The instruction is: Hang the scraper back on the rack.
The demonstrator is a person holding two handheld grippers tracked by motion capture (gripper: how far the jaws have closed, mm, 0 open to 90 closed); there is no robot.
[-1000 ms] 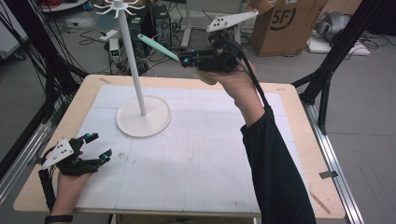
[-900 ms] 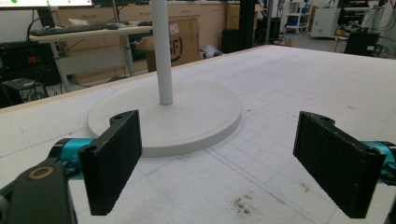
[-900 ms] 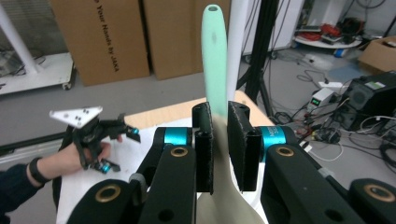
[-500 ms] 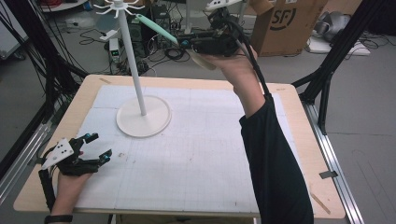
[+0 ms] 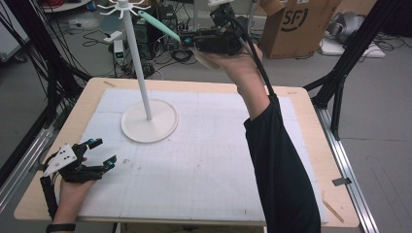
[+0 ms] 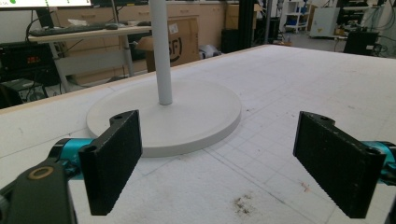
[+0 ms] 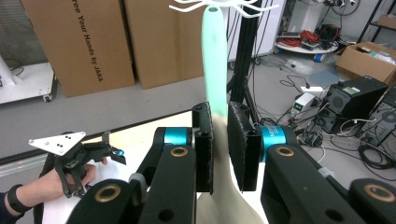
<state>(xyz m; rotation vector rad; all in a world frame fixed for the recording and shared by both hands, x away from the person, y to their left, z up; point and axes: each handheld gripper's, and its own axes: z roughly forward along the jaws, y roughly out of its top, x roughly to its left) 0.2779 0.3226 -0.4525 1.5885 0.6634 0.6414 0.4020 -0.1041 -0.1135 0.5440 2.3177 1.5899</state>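
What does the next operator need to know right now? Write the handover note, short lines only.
Right gripper: shut on the mint-handled spatula, held high, handle tip near the hooks of the white stand.
Left gripper: open, holding nothing, low over the table's near left corner, facing the stand's base.
Done: spatula lifted up to hook height.
Left: it does not appear to hang on a hook yet; hang it, then release.

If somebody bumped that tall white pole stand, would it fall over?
Probably not from a small bump: the white stand sits on a wide, flat round base, which likely keeps it steady. But its pole is tall and thin with hooks at the top, so a push up high, like from the green utensil held in the right gripper, might wobble or tip it.
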